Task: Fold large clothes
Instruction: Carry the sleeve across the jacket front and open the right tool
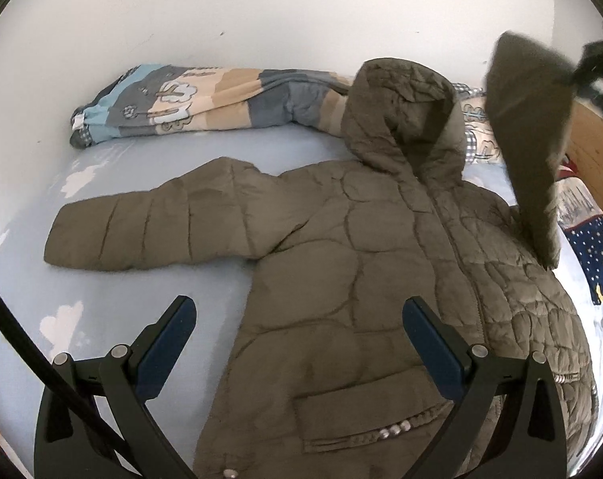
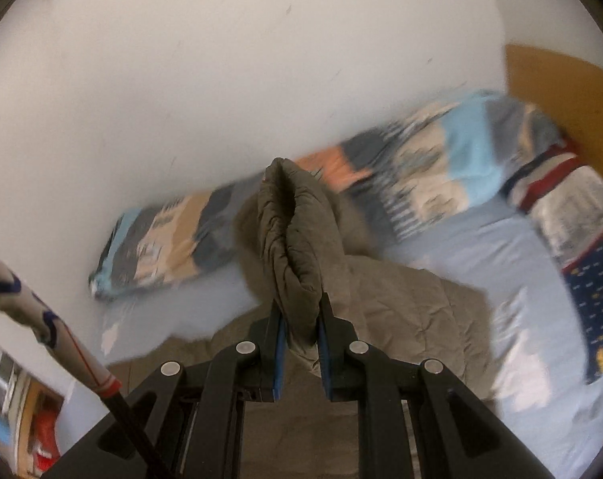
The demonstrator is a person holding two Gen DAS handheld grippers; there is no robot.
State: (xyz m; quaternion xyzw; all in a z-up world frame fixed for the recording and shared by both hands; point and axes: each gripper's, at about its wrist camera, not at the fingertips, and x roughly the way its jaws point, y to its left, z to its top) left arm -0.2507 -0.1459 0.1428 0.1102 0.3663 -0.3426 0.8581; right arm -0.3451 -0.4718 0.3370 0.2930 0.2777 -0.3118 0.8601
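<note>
Nearest us, our left gripper point(image 1: 299, 333) hangs with jaws spread wide and nothing in them, over the lower front of the olive jacket point(image 1: 381, 279). The jacket lies face up on the blue bed sheet point(image 1: 141, 295), its left sleeve point(image 1: 149, 231) stretched out flat. Our right gripper point(image 2: 301, 319) is clenched on the other sleeve point(image 2: 297, 239), raised off the bed. Farther back, hood point(image 1: 401, 111) and rolled duvet point(image 1: 205, 95) sit by the wall. We judge folding has barely begun.
</note>
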